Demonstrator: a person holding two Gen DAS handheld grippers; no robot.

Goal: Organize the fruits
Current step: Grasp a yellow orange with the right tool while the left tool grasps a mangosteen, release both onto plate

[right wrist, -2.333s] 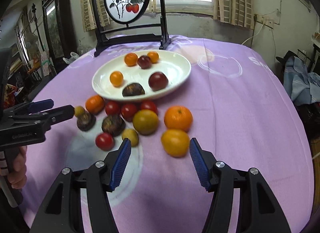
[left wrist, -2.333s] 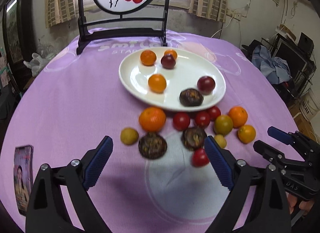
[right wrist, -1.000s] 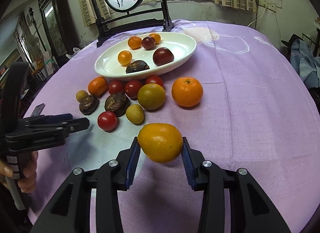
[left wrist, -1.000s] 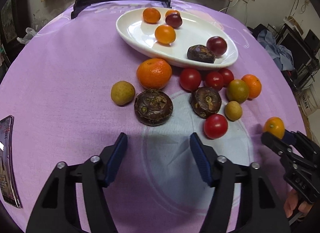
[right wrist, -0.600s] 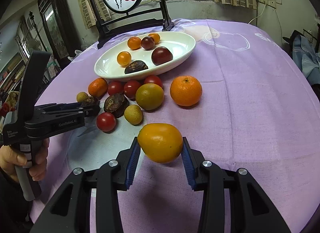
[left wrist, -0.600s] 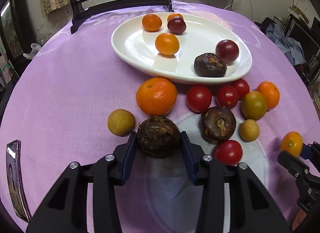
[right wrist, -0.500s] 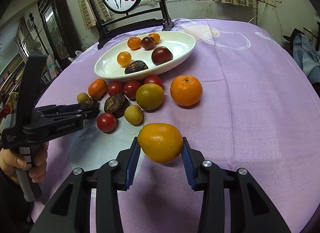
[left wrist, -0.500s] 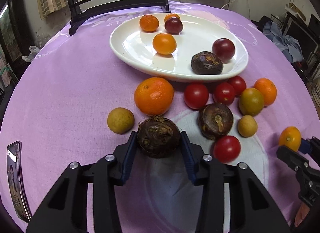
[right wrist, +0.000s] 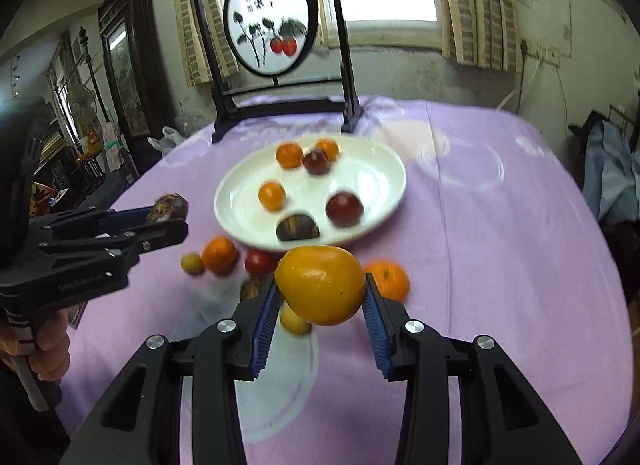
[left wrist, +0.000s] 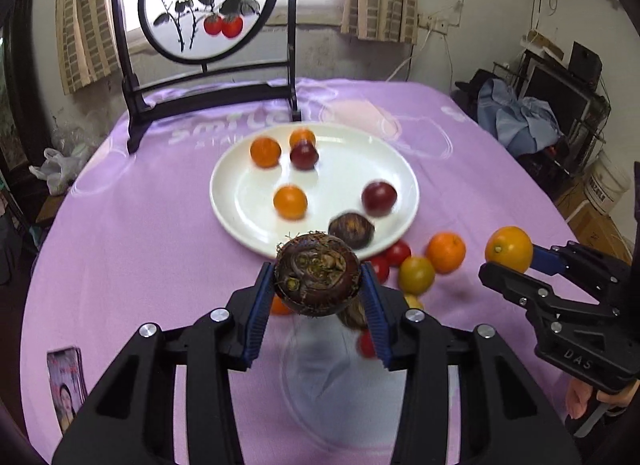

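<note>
My left gripper is shut on a dark brown rough fruit and holds it above the table, in front of the white plate. My right gripper is shut on a yellow-orange fruit, also raised; it shows in the left wrist view too. The plate holds several fruits: small oranges, dark red ones and a brown one. Loose fruits lie on the purple cloth by the plate's near rim, among them an orange and a red tomato.
A black stand with a round painted screen stands at the table's far edge. A phone or photo card lies near the table's front left. Clutter and furniture surround the table.
My left gripper closed on the brown fruit and lifted it off the cloth. Both grippers rose and tilted up toward the plate, the right one still holding its yellow-orange fruit.
</note>
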